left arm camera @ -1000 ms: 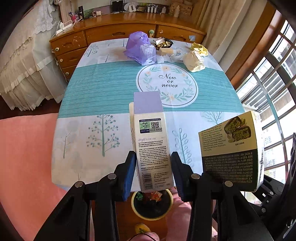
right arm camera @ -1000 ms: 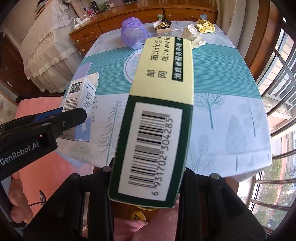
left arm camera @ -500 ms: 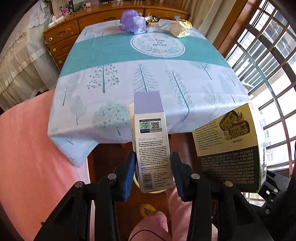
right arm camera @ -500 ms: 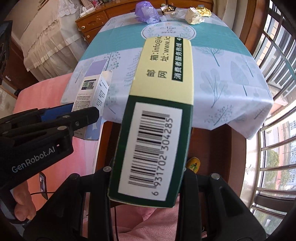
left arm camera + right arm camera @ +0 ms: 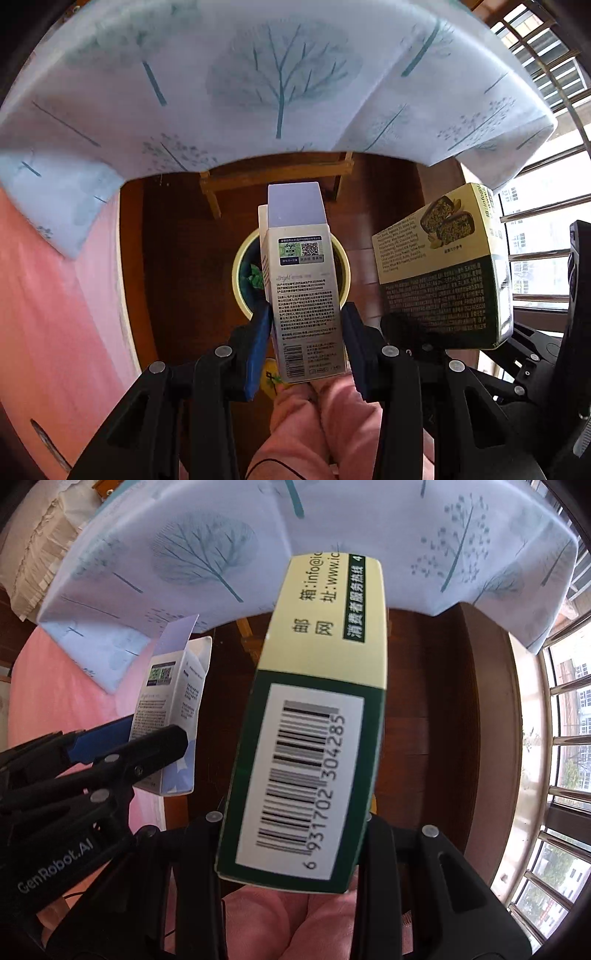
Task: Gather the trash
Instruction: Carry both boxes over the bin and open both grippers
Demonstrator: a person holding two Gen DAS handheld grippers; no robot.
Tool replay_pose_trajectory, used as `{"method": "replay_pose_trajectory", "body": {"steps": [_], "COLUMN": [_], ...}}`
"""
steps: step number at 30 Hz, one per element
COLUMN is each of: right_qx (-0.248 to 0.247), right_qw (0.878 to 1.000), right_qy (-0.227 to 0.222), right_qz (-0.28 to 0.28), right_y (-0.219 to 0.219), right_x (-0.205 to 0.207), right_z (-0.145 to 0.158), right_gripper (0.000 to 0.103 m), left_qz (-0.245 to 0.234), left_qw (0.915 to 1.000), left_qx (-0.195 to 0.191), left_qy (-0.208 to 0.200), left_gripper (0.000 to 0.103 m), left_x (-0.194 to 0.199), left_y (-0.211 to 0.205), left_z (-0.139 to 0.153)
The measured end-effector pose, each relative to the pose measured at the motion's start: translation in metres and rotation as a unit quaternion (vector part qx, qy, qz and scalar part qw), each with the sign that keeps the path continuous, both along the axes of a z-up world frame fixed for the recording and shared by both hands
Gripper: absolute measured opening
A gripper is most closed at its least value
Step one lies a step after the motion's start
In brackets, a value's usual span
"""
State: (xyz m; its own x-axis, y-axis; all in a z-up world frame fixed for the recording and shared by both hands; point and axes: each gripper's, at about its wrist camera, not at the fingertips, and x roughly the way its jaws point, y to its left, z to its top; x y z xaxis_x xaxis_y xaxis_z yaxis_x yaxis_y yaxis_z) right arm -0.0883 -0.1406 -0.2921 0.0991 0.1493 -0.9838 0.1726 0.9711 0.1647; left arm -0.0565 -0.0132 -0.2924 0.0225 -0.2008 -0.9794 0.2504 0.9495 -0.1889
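My left gripper [image 5: 304,325] is shut on a tall white-and-lilac carton [image 5: 301,280] with a QR code and an open top flap. It hangs directly above a round yellow-rimmed bin [image 5: 240,258] on the wooden floor, with trash inside. My right gripper [image 5: 295,834] is shut on a green-and-cream snack box [image 5: 314,720], barcode side facing the camera. That box also shows in the left wrist view [image 5: 443,273], to the right of the bin. The lilac carton [image 5: 170,709] and the left gripper [image 5: 125,753] show at the left of the right wrist view.
The tree-print tablecloth [image 5: 258,85] hangs over the table edge just ahead, above both boxes. Wooden table legs [image 5: 210,195] stand beyond the bin. A pink rug [image 5: 55,295] lies at the left, window bars [image 5: 565,775] at the right. My pink-clad knees [image 5: 325,424] are below.
Both grippers have dropped below the table edge and tilted down toward the floor. The tabletop has gone out of view and the bin now lies under the lilac carton. Both boxes stay gripped.
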Motion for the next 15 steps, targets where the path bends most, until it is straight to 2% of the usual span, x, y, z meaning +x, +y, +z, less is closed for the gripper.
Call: {"method": "replay_pose_trajectory", "body": {"steps": [8, 13, 15], "right_qx": [0.003, 0.017, 0.025], "right_qw": [0.999, 0.998, 0.997], "right_qy": [0.039, 0.05, 0.057], "right_qz": [0.012, 0.038, 0.05], "right_y": [-0.012, -0.008, -0.006], "right_x": [0.0, 0.0, 0.001], "right_z": [-0.135, -0.189, -0.204], "right_gripper": [0.029, 0.029, 0.029], "left_qz": [0.029, 0.035, 0.039], "left_qw": [0.9989, 0.9983, 0.9976], "left_qx": [-0.011, 0.0, 0.004], "left_qy": [0.034, 0.047, 0.057], "left_gripper": [0.039, 0.04, 0.047], "left_x": [0.017, 0.025, 0.023], "left_y": [-0.008, -0.011, -0.01], "left_z": [-0.128, -0.181, -0.2]}}
